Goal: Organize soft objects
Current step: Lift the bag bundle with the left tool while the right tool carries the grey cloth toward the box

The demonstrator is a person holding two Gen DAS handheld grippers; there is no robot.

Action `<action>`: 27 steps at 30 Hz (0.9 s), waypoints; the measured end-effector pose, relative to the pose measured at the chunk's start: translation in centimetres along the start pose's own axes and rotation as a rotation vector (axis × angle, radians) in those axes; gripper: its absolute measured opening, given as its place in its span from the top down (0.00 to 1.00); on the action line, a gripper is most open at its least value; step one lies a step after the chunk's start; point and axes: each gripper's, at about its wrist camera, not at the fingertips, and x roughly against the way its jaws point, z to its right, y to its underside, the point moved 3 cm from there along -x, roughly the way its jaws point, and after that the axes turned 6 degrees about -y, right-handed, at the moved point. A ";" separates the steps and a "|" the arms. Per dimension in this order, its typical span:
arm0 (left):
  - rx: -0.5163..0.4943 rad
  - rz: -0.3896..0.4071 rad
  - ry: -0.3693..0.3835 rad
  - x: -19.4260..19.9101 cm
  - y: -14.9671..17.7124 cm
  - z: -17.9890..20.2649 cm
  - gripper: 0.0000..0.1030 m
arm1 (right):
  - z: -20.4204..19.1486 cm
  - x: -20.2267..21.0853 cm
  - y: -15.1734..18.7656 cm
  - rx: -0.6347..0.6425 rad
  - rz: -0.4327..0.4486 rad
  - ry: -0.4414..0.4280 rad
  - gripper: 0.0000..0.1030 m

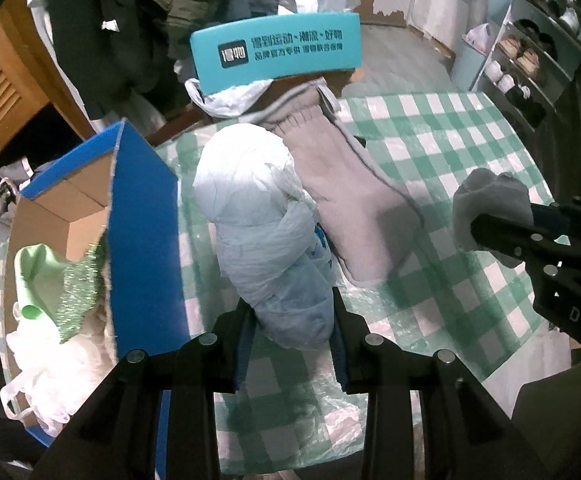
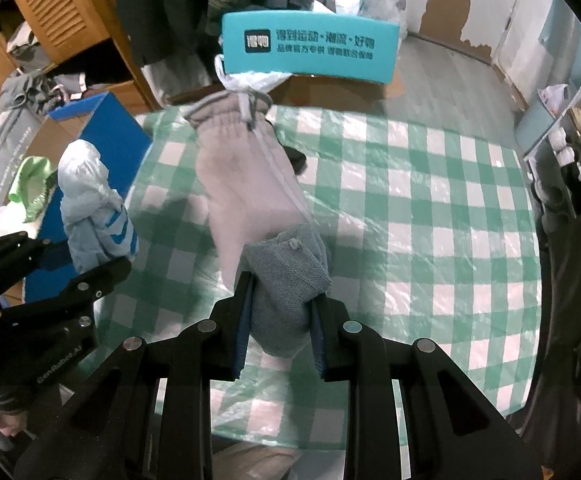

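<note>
A pale blue puffy garment (image 1: pixel 258 208) with bright blue stripes hangs above the green-checked table (image 1: pixel 442 152). My left gripper (image 1: pixel 292 312) is shut on its lower end. From the right wrist view the same garment (image 2: pixel 90 200) dangles beside the left gripper (image 2: pixel 78 252), near the blue box. A grey knit cloth (image 2: pixel 286 280) is bunched between the pads of my right gripper (image 2: pixel 282 296), which is shut on it and lifted off the table. It shows as a grey wad (image 1: pixel 490 200) at the right gripper (image 1: pixel 486 228) in the left wrist view. Pinkish-grey sweatpants (image 1: pixel 350 200) lie flat on the table.
An open blue cardboard box (image 1: pixel 142 220) stands at the table's left edge, holding a green item (image 1: pixel 38 272), green tinsel and a white plastic bag. A teal printed box (image 1: pixel 274 52) sits past the far edge. A shoe rack (image 1: pixel 530 64) lines the right wall. Dark coats hang behind.
</note>
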 end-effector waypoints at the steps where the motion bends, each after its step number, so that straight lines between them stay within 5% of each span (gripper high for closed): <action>1: 0.002 0.006 0.000 0.3 0.0 -0.2 0.67 | -0.2 0.2 -0.1 0.004 0.004 -0.001 0.77; 27: 0.067 0.082 -0.039 3.5 -0.4 -5.9 0.67 | -6.5 1.7 -3.9 0.089 0.060 -0.044 0.77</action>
